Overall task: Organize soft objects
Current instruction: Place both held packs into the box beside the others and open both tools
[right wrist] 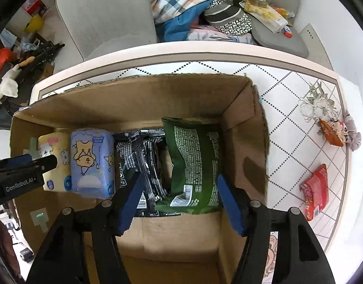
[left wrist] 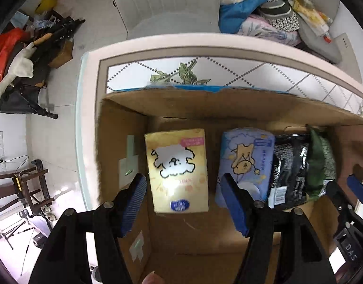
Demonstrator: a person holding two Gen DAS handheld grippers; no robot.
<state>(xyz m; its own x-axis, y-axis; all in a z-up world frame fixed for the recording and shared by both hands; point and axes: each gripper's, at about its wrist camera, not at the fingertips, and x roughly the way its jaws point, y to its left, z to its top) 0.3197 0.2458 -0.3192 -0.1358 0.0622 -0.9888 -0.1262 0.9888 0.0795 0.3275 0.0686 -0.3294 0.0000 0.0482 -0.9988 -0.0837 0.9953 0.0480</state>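
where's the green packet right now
In the right wrist view the green packet stands in the cardboard box at the right end of the row, against the black packet.

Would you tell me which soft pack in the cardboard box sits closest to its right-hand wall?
The green foil pack; the black, blue and yellow packs sit further left.
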